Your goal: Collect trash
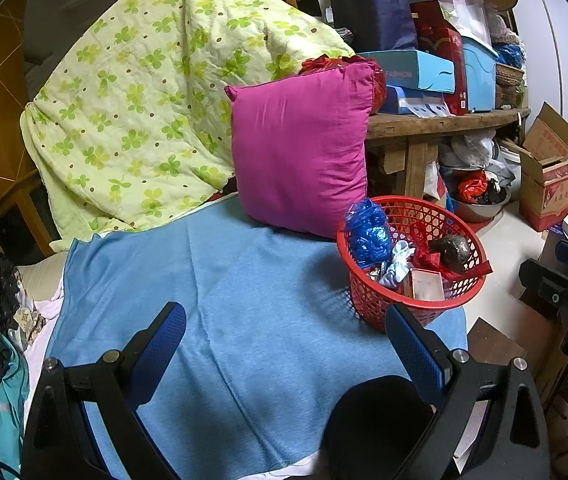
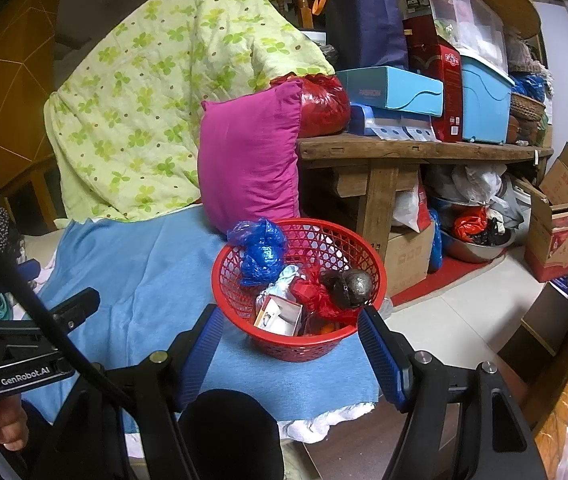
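The red basket point(image 2: 299, 292), low centre of the right view on the blue sheet point(image 2: 143, 272), already holds the trash. Both the left tool point(image 1: 284, 344) and right tool point(image 2: 288, 344) gape open, empty. Collecting seems finished; any next move means spotting leftover litter, though clutter hides much.

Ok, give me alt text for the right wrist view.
A red mesh basket holding a crumpled blue plastic bag, red wrapper and small box sits on a blue blanket, just beyond the open, empty right gripper. A magenta pillow stands behind it.
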### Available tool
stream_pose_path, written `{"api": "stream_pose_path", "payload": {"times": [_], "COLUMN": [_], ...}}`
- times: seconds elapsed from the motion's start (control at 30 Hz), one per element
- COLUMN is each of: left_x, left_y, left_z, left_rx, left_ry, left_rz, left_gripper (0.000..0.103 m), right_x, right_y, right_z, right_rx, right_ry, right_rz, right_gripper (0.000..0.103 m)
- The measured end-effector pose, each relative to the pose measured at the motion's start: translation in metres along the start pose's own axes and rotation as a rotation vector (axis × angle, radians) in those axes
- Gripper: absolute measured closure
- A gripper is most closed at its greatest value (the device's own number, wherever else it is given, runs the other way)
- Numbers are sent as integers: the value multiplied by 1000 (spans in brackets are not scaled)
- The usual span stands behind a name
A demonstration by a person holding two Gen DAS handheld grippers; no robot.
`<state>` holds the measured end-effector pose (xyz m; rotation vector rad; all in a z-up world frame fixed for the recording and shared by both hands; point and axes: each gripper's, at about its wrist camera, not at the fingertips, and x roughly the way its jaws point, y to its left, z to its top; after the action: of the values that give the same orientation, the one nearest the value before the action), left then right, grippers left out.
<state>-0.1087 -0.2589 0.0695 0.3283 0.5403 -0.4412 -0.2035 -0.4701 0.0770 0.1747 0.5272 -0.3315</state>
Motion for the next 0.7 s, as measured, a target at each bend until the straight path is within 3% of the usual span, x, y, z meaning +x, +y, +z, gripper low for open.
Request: {"api": "stream_pose_path", "payload": {"times": [0.7], "left_x": [0], "left_y": [11], "left_z": [-5], "left_rx": [-22], "left_ry": [6], "left_rz": [-4], "left_gripper": [3], "right_x": [3], "right_y": [5], "right_z": [0], "right_rx": [-14], "right_ry": [6], "right_rz": [2], "right_gripper": [30]}}
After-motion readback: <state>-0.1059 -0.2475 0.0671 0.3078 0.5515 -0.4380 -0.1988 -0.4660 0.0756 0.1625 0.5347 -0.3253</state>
